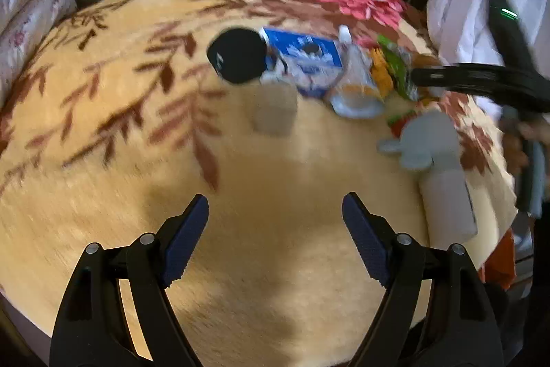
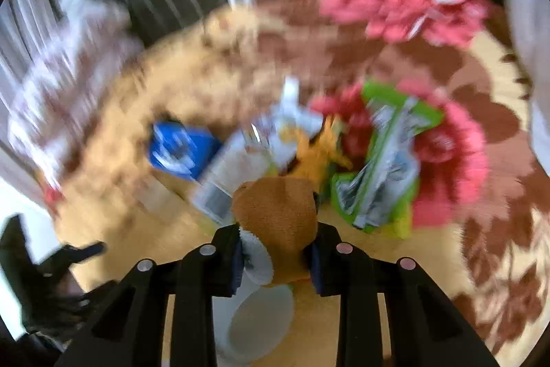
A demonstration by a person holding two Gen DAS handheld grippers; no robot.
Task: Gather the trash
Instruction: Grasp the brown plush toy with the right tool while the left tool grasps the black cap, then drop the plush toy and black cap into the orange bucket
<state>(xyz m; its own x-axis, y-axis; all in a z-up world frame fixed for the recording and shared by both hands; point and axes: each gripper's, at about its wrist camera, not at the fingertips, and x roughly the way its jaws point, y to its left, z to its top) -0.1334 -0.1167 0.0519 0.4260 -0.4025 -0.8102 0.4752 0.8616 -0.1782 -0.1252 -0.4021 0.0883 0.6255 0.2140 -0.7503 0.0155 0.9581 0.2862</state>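
Left gripper [image 1: 275,229] stood wide and empty over the floral blanket [image 1: 120,98]. Far of it lay a black object [image 1: 237,55], blue carton [image 1: 302,57], pouch [image 1: 354,81] and green wrapper [image 1: 395,64], all uncollected.

Right gripper [image 2: 275,250] was clamped on a brown fuzzy item [image 2: 278,212], blurred; green wrapper [image 2: 385,167] and blue carton [image 2: 182,147] remained just beyond. Collection judged barely started.

Blanket [image 1: 120,126] tan, brown leaves; carton [image 1: 306,57] blue; wrapper [image 2: 385,160] green.
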